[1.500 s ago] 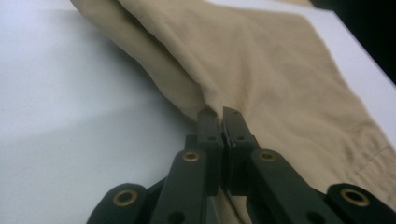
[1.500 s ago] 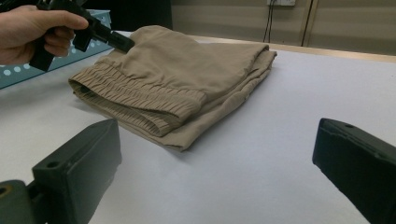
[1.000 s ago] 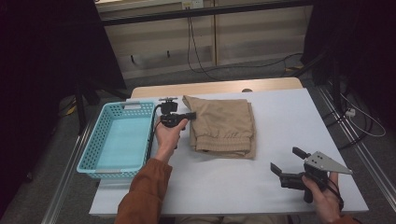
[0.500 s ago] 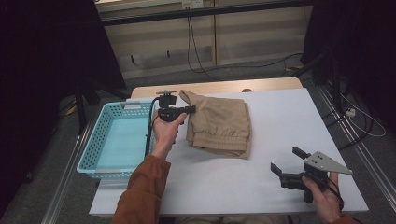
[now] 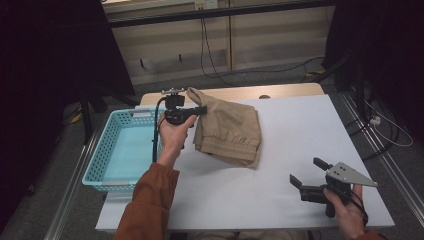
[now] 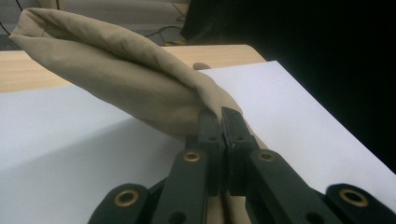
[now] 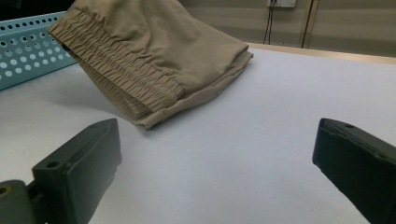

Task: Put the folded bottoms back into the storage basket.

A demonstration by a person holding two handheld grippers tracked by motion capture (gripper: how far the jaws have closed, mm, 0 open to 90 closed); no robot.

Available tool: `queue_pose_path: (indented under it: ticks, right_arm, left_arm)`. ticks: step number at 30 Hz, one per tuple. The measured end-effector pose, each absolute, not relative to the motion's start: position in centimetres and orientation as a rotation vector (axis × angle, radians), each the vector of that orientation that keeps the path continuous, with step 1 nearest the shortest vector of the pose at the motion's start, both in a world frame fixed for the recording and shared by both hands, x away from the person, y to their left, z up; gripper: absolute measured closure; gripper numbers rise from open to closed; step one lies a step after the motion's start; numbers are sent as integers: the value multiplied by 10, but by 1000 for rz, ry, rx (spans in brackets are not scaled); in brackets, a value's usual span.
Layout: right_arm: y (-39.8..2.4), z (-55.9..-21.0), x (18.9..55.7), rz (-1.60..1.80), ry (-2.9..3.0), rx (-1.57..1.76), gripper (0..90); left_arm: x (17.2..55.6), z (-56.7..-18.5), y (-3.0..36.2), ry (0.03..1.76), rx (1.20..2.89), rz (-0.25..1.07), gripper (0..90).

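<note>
The folded tan trousers (image 5: 231,131) lie on the white table (image 5: 300,140) just right of the blue basket (image 5: 120,155), long axis running away from the person, elastic waistband nearest. Their far left corner is raised, pinched in the left gripper (image 5: 200,109), which points right from an upright forearm. The right gripper (image 5: 306,172) gapes empty, low at the near right.

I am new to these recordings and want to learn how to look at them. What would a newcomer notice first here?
First, the folded beige cloth garment in the middle of the white table, one edge raised by the left gripper, whose jaws are shut on the fabric. Next, the light blue perforated plastic basket at the table's left edge. The right gripper rests near the front right corner, jaws wide open.
</note>
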State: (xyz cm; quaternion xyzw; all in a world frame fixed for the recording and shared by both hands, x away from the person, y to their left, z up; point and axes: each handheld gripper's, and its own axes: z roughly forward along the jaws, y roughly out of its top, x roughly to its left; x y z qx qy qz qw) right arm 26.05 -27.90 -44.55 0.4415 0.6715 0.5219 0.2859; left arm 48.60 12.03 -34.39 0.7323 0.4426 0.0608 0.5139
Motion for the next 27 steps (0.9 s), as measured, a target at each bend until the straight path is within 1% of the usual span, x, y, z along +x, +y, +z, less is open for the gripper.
queue_pose_path:
  ticks: [12, 27]
  right_arm:
    - [-279, -445, 261, 1391, 1798, 1179, 13]
    - [-279, -446, 261, 1391, 1796, 1178, 13]
  left_arm:
    - [484, -327, 129, 1055, 1740, 170, 884]
    - [477, -300, 136, 1001, 1752, 205, 885]
